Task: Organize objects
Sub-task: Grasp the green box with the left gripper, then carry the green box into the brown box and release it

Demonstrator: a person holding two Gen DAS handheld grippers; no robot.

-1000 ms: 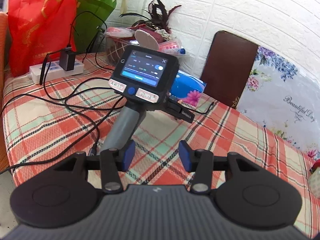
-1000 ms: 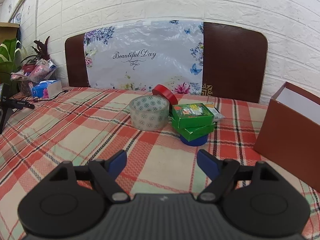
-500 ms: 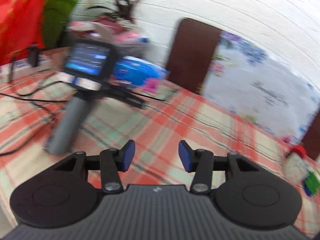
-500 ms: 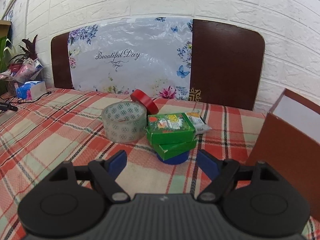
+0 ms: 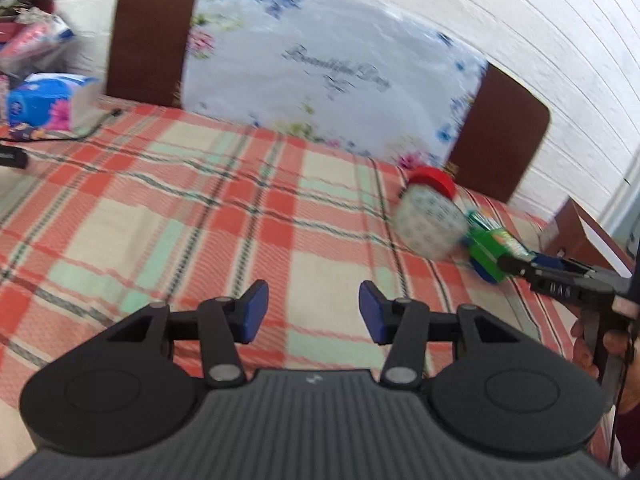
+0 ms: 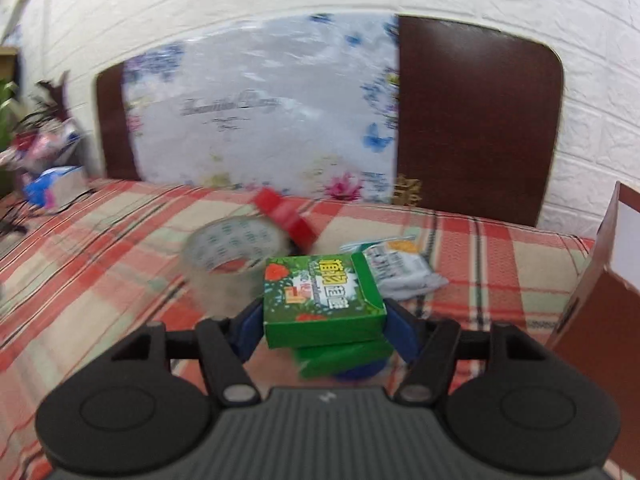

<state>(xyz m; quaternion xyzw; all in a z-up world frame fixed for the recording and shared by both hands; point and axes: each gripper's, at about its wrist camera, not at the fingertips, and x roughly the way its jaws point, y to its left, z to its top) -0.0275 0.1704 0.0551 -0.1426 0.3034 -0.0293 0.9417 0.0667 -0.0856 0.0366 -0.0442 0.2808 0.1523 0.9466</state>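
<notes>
A: Right wrist view first. Right gripper (image 6: pixel 325 330) has its blue pads on both sides of the top green box (image 6: pixel 322 298), jaws have just been closing on it, pads look pressed to its left & right faces. So clenched on the box.

B: What's under it?

A: A 2nd green box (image 6: pixel 344 356), then a blue tape roll (image 6: pixel 360 371) at the bottom. Clear tape roll (image 6: pixel 228 258) at approx 10 o'clock from the box, touching or just beside; red tape roll (image 6: pixel 286 218) leans behind it, tilted. White packet (image 6: pixel 400 270) at 1 o'clock. Brown cardboard box (image 6: pixel 592 304) at 3 o'clock, near the frame edge. All on the plaid tablecloth (image 6: pixel 100 260).

B: Left side?

A: Left wrist view, blurry. Left gripper (image 5: pixel 314 312) is released, nothing between the pads, just cloth beyond it. The pile sits at approx 2 o'clock from it, well apart. Right gripper shows there too, w/ a hand (image 5: pixel 592 344) on its handle at 3 o'clock. Blue tissue pack (image 5: pixel 44 106) at 10 o'clock, by the headboard (image 5: pixel 152 36).
</notes>
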